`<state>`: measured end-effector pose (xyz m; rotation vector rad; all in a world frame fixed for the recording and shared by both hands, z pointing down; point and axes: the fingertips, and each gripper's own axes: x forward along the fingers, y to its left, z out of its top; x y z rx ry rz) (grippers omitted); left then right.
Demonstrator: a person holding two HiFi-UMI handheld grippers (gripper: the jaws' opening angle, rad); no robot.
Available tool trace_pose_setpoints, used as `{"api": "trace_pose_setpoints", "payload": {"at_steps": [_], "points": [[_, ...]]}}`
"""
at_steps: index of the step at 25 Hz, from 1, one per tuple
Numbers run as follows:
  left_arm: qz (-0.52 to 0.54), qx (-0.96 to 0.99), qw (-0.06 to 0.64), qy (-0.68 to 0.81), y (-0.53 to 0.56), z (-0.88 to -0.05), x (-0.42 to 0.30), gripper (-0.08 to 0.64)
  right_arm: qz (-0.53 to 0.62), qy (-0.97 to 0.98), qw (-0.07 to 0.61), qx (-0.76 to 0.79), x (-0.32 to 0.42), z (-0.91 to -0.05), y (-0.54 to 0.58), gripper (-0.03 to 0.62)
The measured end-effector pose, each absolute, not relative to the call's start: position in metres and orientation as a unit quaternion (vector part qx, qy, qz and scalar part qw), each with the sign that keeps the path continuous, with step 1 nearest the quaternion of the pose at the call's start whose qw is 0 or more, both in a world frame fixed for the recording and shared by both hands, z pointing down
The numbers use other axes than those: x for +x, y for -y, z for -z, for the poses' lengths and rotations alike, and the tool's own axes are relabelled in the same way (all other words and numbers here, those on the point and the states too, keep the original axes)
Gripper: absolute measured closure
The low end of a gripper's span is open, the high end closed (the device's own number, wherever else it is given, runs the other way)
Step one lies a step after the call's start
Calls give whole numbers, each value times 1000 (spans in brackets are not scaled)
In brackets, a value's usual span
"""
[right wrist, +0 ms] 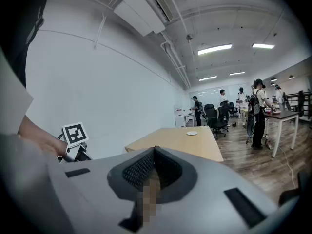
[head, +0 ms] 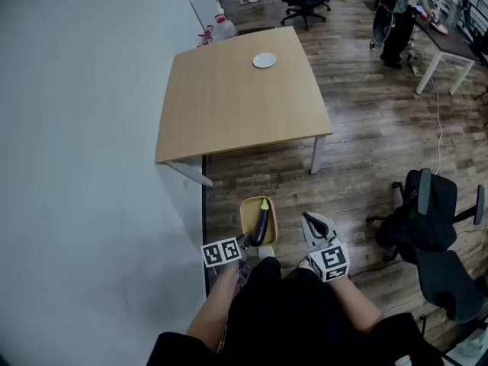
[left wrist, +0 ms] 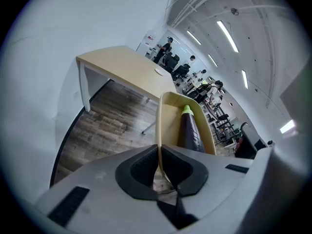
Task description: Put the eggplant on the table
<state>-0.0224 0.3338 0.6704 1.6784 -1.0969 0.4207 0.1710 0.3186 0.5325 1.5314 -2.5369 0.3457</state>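
A dark purple eggplant with a green stem end lies in a shallow yellow tray, held in the air above the wooden floor. My left gripper is shut on the tray's near rim. In the left gripper view the jaws pinch that rim, and the eggplant rests just beyond. My right gripper hangs beside the tray on the right, shut and empty; its jaws meet with nothing between them. The light wooden table stands ahead, apart from both grippers.
A small white plate sits near the table's far edge. A white wall runs along the left. Black office chairs stand to my right. People and a white desk are at the far end of the room.
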Motion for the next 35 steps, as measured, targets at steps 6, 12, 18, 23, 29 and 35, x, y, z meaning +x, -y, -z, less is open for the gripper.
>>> {"api": "trace_pose_setpoints", "payload": {"at_steps": [6, 12, 18, 23, 29, 35], "points": [[-178, 700, 512, 464, -332, -668, -23, 534, -120, 853, 40, 506, 175, -533, -323, 534], [-179, 689, 515, 477, -316, -676, -37, 534, -137, 855, 35, 498, 170, -547, -307, 532], [-168, 683, 527, 476, -262, -691, -56, 534, -133, 863, 49, 486, 149, -553, -248, 532], [-169, 679, 535, 474, -194, -703, -79, 534, -139, 864, 70, 479, 124, -560, -180, 532], [-173, 676, 542, 469, -100, -712, -117, 534, -139, 872, 95, 460, 76, -562, -85, 534], [-189, 681, 539, 457, -25, -705, -157, 534, -139, 866, 105, 470, 37, -556, 0, 534]]}}
